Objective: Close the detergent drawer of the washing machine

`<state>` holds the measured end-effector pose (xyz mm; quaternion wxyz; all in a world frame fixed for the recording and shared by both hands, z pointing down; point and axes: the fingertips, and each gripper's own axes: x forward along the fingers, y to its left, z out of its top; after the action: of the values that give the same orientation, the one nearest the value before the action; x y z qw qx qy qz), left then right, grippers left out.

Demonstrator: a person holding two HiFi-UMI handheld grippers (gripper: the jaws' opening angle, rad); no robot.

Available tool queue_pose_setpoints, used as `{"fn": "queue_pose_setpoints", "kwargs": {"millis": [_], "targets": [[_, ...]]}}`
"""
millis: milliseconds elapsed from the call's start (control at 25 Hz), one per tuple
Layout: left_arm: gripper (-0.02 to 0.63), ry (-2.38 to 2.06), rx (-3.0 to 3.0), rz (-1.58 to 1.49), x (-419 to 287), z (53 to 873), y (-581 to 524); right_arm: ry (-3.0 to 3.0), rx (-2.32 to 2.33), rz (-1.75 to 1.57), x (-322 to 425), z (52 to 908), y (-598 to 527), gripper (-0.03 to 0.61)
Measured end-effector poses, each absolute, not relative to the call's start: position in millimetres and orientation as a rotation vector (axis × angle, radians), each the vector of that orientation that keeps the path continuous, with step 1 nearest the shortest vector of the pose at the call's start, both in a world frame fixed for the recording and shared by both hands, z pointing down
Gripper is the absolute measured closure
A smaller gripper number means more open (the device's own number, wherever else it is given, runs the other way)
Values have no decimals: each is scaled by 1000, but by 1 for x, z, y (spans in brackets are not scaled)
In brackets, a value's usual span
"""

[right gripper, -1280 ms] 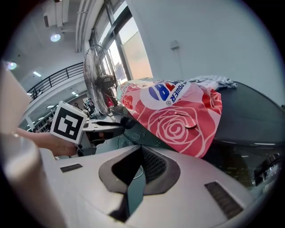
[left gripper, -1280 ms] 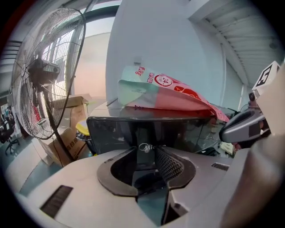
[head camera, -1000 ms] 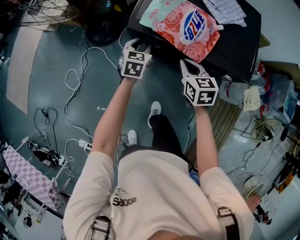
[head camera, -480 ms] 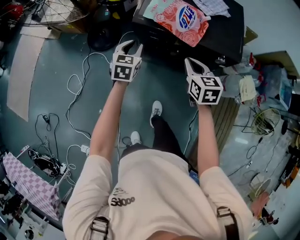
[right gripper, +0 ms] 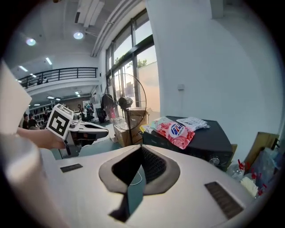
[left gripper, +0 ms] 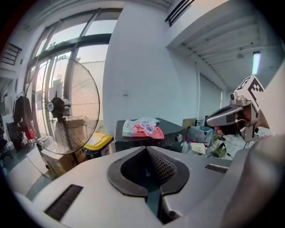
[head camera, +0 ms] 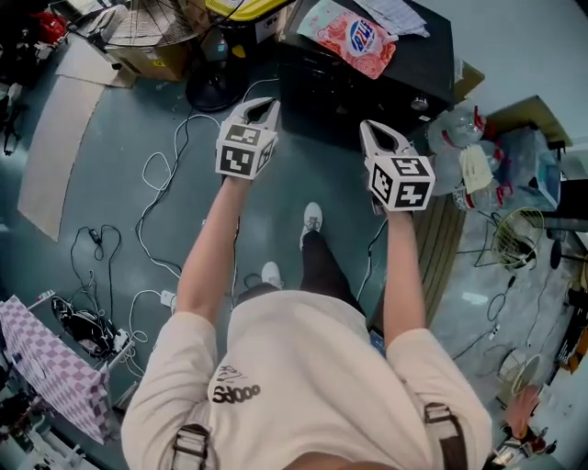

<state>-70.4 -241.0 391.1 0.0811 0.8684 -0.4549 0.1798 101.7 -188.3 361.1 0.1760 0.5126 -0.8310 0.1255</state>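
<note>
Left tool point(head camera: 268, 104): grey plastic jaws with ribbed black pads, brought together, nothing between them. Right tool point(head camera: 369, 128): same build, tips meeting, also empty. Each carries a white cube with black square markers.

Washing machine point(head camera: 432, 64): black, boxy, flat matte top, dark front panel with a round knob point(right gripper: 214, 160) at one end. Its front faces both tools. Both are held in front of the machine, apart from it, over the grey-green floor point(head camera: 110, 220), pointing towards the front panel.

Detergent drawer: cannot be picked out on the dark front in any view, so its state and long axis cannot be told.

Pedestal fan point(left gripper: 67, 107): round wire cage, stands just beside the machine, on the left tool's side.

Detergent bag point(head camera: 354, 37): soft glossy pouch, pink and pale green, lying flat on the machine's top near the front edge. Crumpled pale cloth point(head camera: 400, 14) sits behind it on the same top.

White cables point(head camera: 156, 184) loop over the floor in front of the machine.
</note>
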Motion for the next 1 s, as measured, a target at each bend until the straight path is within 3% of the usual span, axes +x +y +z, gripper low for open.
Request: {"fn": "queue_pose_setpoints", "kwargs": {"millis": [640, 1000], "targets": [[595, -1358, 2900, 322, -99, 264, -45, -2410, 1476, 1, 60, 267, -21, 584], [595, -1324, 2989, 263, -111, 233, 19, -2451, 1432, -128, 28, 236, 32, 584]]}}
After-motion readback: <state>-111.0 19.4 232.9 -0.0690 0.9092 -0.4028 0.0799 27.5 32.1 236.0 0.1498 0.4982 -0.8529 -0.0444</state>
